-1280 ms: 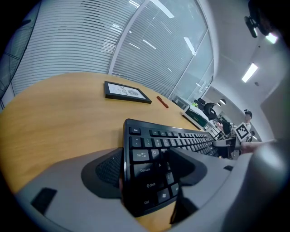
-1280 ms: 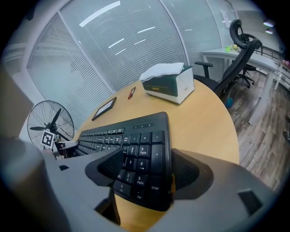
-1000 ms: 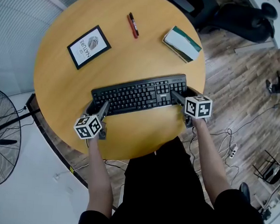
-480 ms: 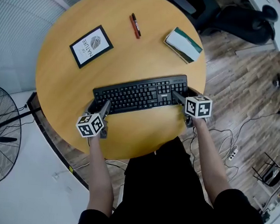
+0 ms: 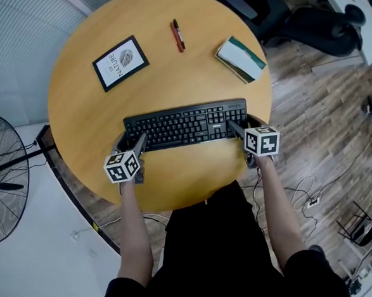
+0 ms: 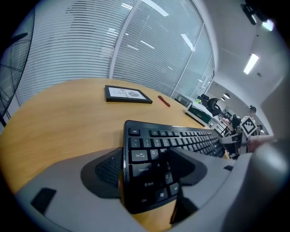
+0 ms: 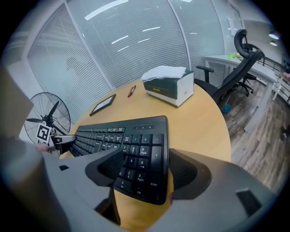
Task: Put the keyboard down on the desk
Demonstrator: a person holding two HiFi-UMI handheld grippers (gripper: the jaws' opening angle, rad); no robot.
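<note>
**Keyboard clamped at both ends, close to the desk's near rim**

From my seat, the keyboard [image 5: 184, 125] lies across the 6 o'clock part of the round desk [image 5: 178, 74]. The left gripper [image 6: 145, 165] is clamped on its left end and the right gripper [image 7: 145, 168] on its number-pad end. In each, one jaw lies over the keys and the other beyond the keyboard's edge. I cannot tell whether its underside rests on the wood.

My worry is uneven release. If one pair of jaws opens before the other, that end could drop or pivot. Drawing the jaws back toward me could also drag the board toward the 6 o'clock rim, which is near. The jaws over the keys may press them too.

The only container is the tissue box [image 7: 168, 84] at 2 o'clock, with white tissue rising from its top. It stands well apart from the keyboard, as do the framed picture [image 5: 121, 62] at 10 and the pen [image 5: 177, 34] at 12.
</note>
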